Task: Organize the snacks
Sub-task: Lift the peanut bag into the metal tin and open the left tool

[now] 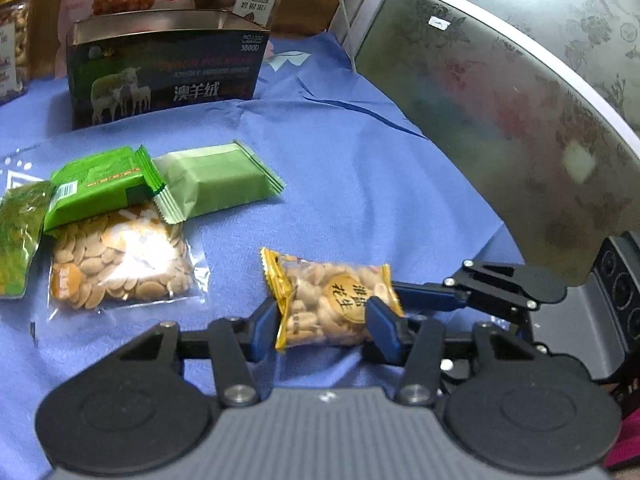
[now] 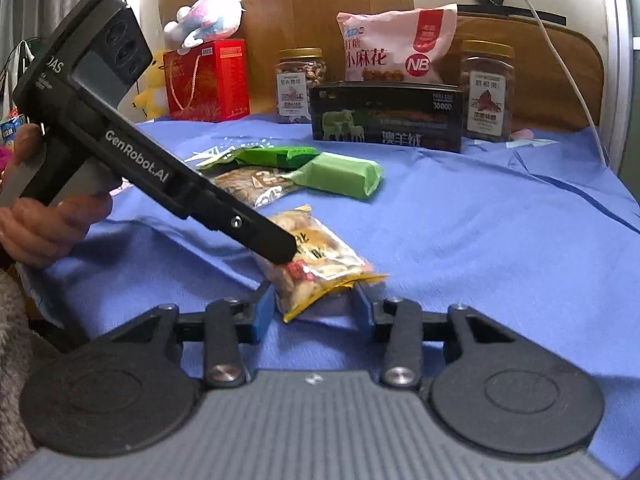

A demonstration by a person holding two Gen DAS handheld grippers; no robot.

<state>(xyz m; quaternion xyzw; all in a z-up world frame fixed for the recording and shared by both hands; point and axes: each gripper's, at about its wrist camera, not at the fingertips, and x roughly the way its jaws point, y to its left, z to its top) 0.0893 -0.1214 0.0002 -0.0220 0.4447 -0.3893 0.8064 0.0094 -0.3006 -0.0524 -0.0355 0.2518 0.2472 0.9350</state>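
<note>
The peanut packet [image 1: 332,304] lies on the blue-covered table near its front edge, long axis crosswise between the left claw [image 1: 324,324], which grips it. The right claw [image 2: 316,308] straddles 1 end, half-open.

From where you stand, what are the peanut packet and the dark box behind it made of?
Peanut packet: clear glossy plastic film with gold edges, since the nuts show through. Dark box: probably tin or coated card, with a shiny rim and printed sheep.
</note>
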